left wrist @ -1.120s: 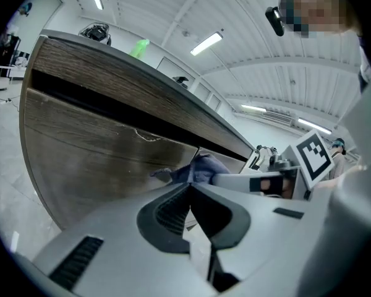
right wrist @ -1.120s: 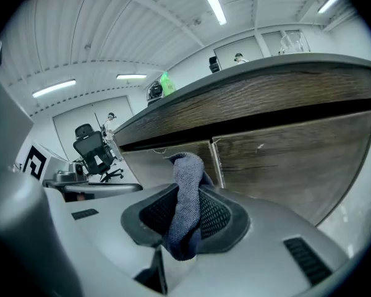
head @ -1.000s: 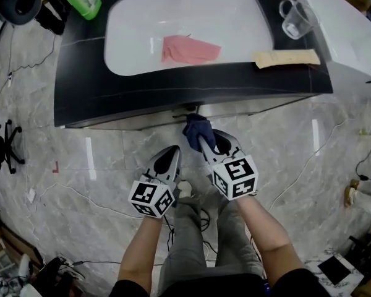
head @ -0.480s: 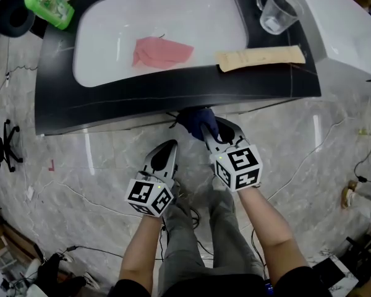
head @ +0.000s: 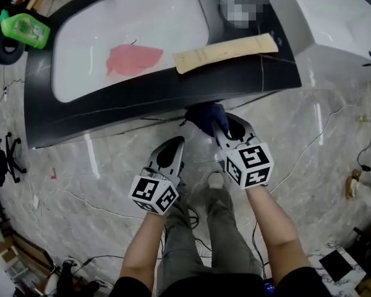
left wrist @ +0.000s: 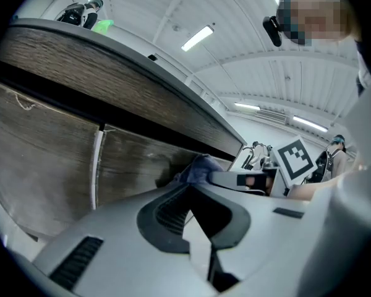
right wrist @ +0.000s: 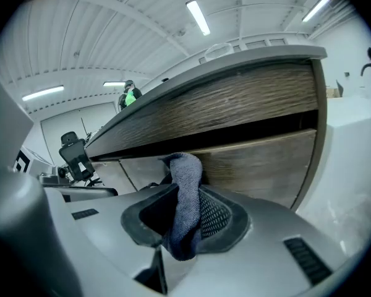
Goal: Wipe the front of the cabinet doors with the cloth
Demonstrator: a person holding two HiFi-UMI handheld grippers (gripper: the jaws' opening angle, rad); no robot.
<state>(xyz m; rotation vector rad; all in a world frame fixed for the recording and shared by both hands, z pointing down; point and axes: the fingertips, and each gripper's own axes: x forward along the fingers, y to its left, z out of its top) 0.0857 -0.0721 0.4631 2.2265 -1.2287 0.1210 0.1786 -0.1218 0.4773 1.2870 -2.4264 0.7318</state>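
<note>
At 12 o'clock, under the counter point(head: 142, 101) edge, right gripper point(head: 220, 126) is clamping the blue cloth point(head: 205, 112) at the cabinet door point(right wrist: 260, 161). Left gripper point(head: 175, 145) is hovering at its 8 o'clock, jaws pressed together, empty.

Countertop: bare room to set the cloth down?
Bare: front ledge of the countertop left of the tan strip; basin right of the pink rag. Crowded: under the strip; far-left corner holds the green bottle. Right gripper holds the blue cloth.
</note>
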